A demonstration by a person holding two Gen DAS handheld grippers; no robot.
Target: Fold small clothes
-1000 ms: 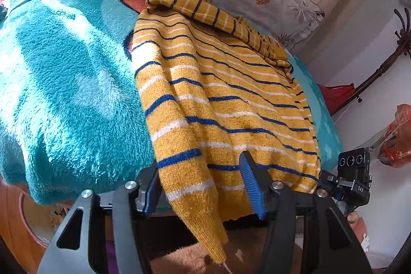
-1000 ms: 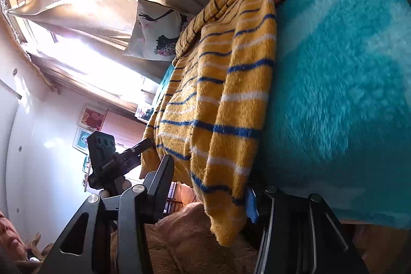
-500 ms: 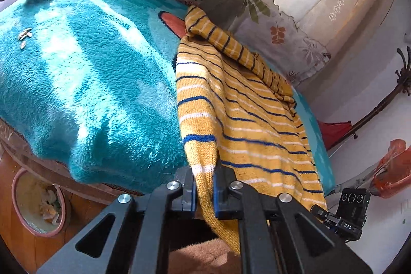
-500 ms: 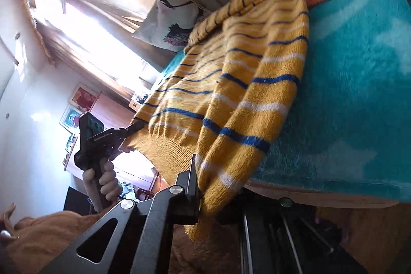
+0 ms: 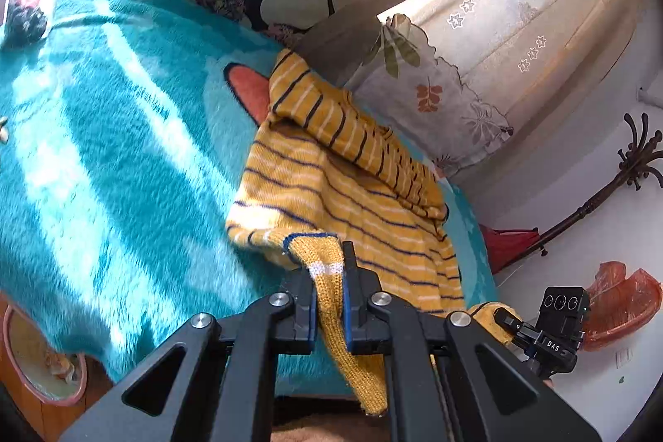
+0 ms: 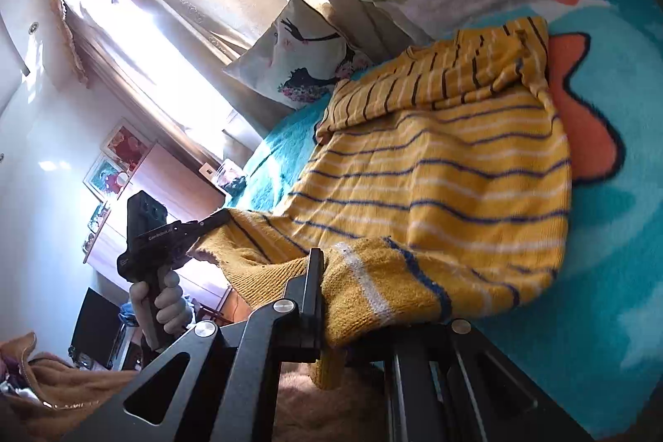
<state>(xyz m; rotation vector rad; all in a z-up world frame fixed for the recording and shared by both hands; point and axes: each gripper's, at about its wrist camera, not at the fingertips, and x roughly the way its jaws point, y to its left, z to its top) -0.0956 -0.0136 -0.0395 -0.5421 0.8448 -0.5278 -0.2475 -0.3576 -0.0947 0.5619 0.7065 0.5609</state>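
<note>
Both grippers' fingers, left (image 5: 329,288) and right (image 6: 352,301), clamp sweater (image 6: 435,168) hem above blanket (image 5: 124,152) edge.

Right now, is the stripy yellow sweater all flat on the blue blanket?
No, the left gripper pinches the sweater hem and holds it above the blanket.

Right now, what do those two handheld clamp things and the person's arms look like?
Both grippers are matte black, with angular arms, triangular cut-outs and silver bolts. The left gripper has blue ribbed pads. The right gripper carries a black box with three round lenses and white lettering. Seen from the right wrist, the left gripper has a black pistol handle. A fuzzy tan sleeve shows.
</note>
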